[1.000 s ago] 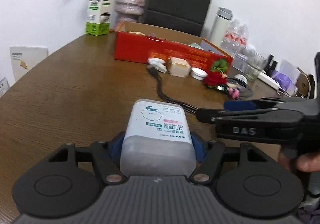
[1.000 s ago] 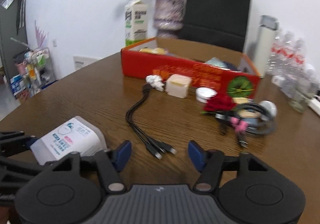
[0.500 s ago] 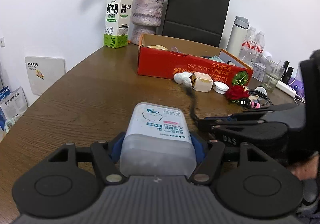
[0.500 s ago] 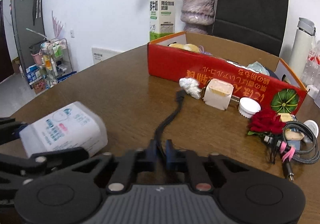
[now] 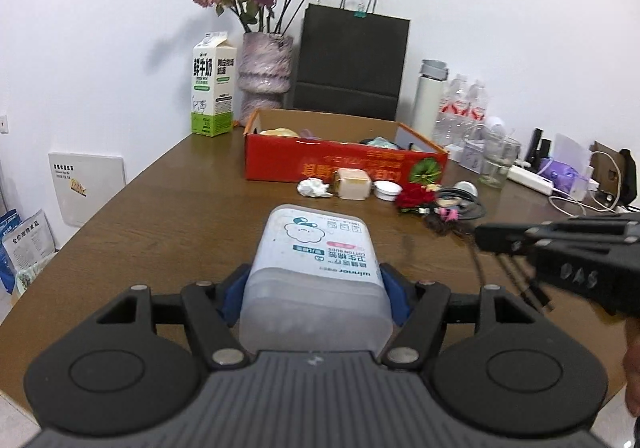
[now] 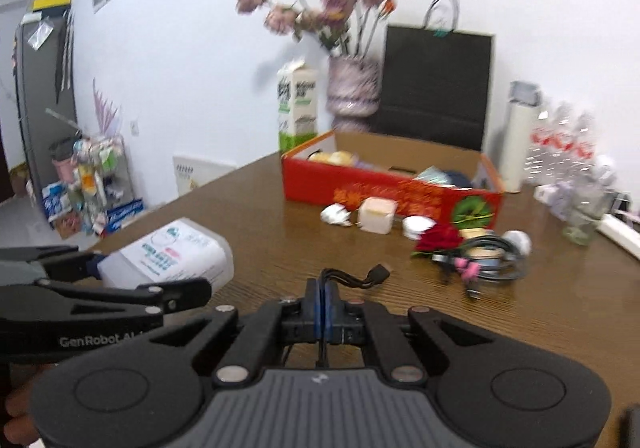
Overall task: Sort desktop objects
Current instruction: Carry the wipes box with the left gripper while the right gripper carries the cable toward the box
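- Brown wood-grain table (image 5: pixel 168 215) against a white wall, clutter at the far end: red open-top cardboard box (image 5: pixel 340 163), green-and-white milk carton (image 5: pixel 212 87), mottled pink vase of dried roses (image 5: pixel 264 75), black paper bag (image 5: pixel 352 63).
- Your left gripper (image 5: pixel 316 284) is clamped on the translucent white cotton-bud box with the printed label (image 5: pixel 316 260), blue pads on both long sides, box sticking out ahead of the fingers and apparently off the table: likely a carry toward the red box.
- Your right gripper (image 6: pixel 322 308) has its blue pads pressed together on the black multi-plug charging cable (image 6: pixel 360 280), pinched near the middle so both ends hang free; one plug curls ahead of the fingers.
- Left view only: cable plugs dangling below the right gripper (image 5: pixel 520 244), so the cable is off the table.
- Right view only: the pinch itself, and the left gripper (image 6: pixel 132 288) with its box (image 6: pixel 172 252) off to the left side.
- Waiting ahead of both grippers, just in front of the red box: crumpled white tissue (image 5: pixel 314 187), beige cube (image 5: pixel 352 183), round white lid (image 5: pixel 386 189), red fabric rose (image 5: pixel 414 197), coiled black cable bundle (image 5: pixel 460 203).
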Motion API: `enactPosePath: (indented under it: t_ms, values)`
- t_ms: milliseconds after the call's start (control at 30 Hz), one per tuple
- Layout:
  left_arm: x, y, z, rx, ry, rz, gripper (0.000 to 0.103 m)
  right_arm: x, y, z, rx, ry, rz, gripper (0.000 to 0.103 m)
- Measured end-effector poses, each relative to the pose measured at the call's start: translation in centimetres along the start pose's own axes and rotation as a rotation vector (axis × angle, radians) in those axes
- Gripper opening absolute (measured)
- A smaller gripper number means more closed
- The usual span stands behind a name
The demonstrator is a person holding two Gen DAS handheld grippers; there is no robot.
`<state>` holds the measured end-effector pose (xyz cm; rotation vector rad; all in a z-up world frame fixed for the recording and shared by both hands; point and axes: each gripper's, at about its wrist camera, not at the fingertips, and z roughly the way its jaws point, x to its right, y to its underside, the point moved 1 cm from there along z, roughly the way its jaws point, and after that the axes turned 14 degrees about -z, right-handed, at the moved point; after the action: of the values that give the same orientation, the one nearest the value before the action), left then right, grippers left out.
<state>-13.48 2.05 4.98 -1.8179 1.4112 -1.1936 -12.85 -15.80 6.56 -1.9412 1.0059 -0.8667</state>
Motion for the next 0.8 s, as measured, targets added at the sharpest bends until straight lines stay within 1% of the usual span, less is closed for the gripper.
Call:
enactPosePath:
  t_ms: [133, 200, 333, 433, 500, 633, 700, 800]
  values:
    - [0.7, 0.8, -2.6, 0.029, 0.016, 0.007, 0.068, 1.1, 0.9, -4.1, 0.056, 0.053, 0.060, 0.001]
    - [1.1, 0.9, -4.1, 0.052, 0.028, 0.010, 0.068, 1.3, 1.2, -6.2, 0.092, 0.072, 0.067, 0.001]
    - [1.6, 1.5, -7.3, 0.107, 0.047, 0.028, 0.068, 0.6, 1.9, -10.4, 0.149, 0.108, 0.049, 0.001]
    - [1.9, 2.1, -10.1, 0.159, 0.057, 0.057, 0.068, -0.4, 2.9, -14.1, 0.184, 0.138, 0.037, 0.001]
    - [2.2, 2.4, -11.6, 0.192, 0.064, 0.078, 0.068, -0.8, 3.3, -15.8, 0.202, 0.144, 0.037, 0.001]
    - [2.5, 2.2, -12.8, 0.214, 0.076, 0.086, 0.068, -1.2, 3.1, -16.9, 0.219, 0.158, 0.011, 0.001]
    - [2.7, 2.2, -12.6, 0.221, 0.078, 0.093, 0.068, -1.1, 3.0, -16.6, 0.218, 0.154, 0.015, 0.001]
    - [2.9, 2.0, -11.6, 0.203, 0.067, 0.092, 0.068, -0.5, 3.0, -15.5, 0.206, 0.159, 0.023, 0.001]
